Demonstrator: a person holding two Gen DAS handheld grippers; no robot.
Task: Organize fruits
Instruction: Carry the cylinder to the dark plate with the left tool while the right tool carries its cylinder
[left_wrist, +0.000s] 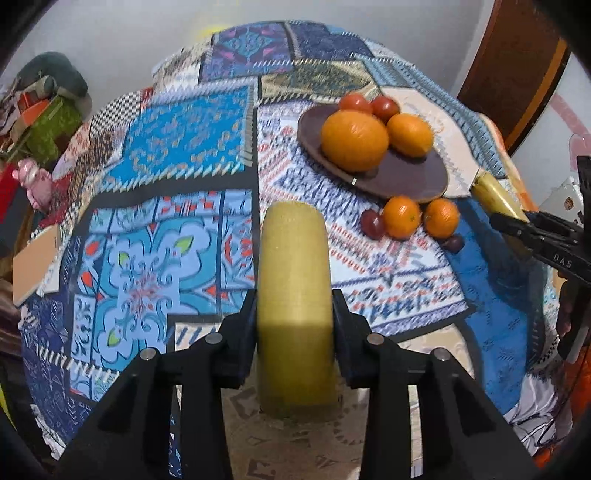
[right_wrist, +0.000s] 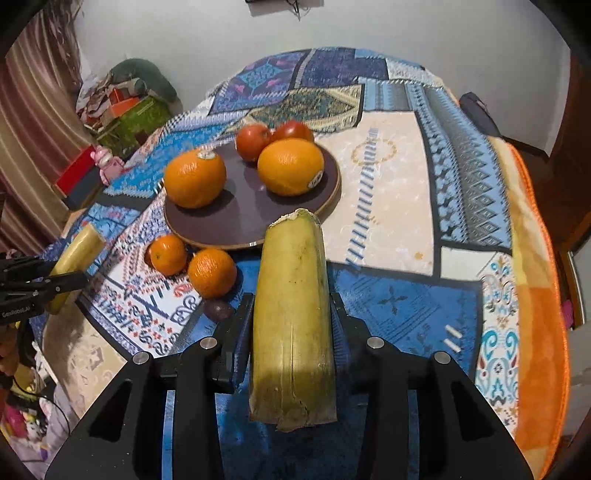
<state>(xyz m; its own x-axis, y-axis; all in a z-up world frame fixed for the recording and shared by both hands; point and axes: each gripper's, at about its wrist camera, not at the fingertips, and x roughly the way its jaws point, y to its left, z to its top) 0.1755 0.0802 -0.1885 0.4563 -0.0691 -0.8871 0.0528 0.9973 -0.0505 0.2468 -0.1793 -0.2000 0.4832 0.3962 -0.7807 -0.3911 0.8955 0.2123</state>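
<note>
My left gripper (left_wrist: 294, 295) is shut on a yellow banana piece (left_wrist: 295, 258) held above the patterned cloth. My right gripper (right_wrist: 291, 299) is shut on a second banana piece (right_wrist: 293, 332) with a torn tip and a ragged lower end. A dark round plate (right_wrist: 240, 218) lies ahead of both, carrying two big oranges (right_wrist: 195, 178) and two tomatoes (right_wrist: 253, 141). Two small mandarins (right_wrist: 211, 272) and a dark plum (right_wrist: 218, 308) lie on the cloth by the plate's near rim. In the left wrist view, the right gripper (left_wrist: 517, 221) shows at the right edge.
A patchwork blanket (right_wrist: 406, 184) covers the surface, with an orange border (right_wrist: 535, 295) on the right. Boxes and a pink toy (right_wrist: 107, 162) sit off the left edge by a curtain. A notebook (left_wrist: 35, 266) lies at the cloth's left side. A person's hand (left_wrist: 565, 317) shows at the right edge.
</note>
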